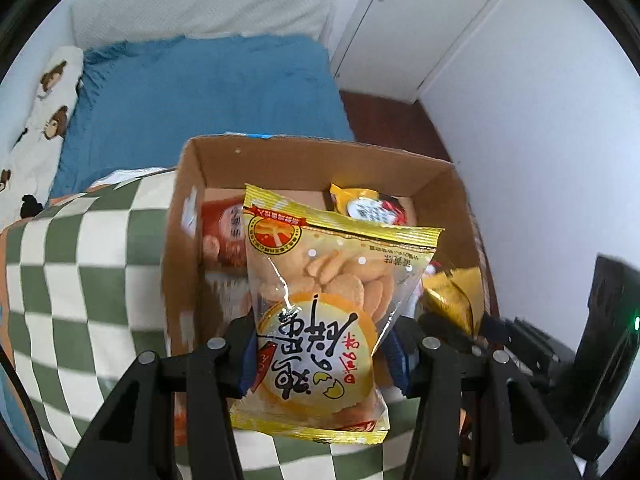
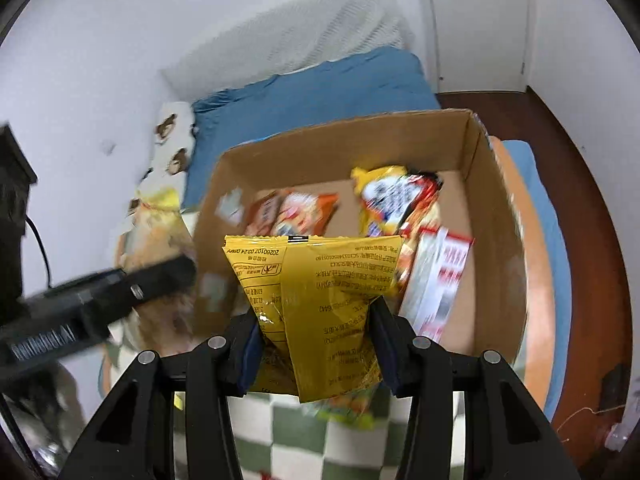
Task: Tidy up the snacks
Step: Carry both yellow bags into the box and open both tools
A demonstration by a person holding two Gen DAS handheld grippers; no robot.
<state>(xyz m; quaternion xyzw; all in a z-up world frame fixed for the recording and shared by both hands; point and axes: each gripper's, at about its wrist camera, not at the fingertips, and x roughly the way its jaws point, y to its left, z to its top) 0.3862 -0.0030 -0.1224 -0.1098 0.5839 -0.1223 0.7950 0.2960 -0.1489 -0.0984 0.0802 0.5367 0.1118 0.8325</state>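
Note:
My left gripper (image 1: 322,354) is shut on a clear and yellow bag of egg biscuits (image 1: 328,300), held over the near edge of an open cardboard box (image 1: 312,156). My right gripper (image 2: 316,346) is shut on a yellow snack bag (image 2: 320,300), back side showing, held over the same box (image 2: 360,136). Inside the box lie an orange-red packet (image 2: 292,214), a yellow, white and red packet (image 2: 394,196) and a red and white packet (image 2: 440,280). The left gripper shows blurred at the left of the right wrist view (image 2: 120,292).
The box stands on a green and white checkered blanket (image 1: 80,280) on a bed with a blue sheet (image 1: 208,96). A bear-print pillow (image 1: 44,120) lies along the left wall. White wall and a door (image 2: 476,24) are to the right, with dark red floor (image 2: 560,120).

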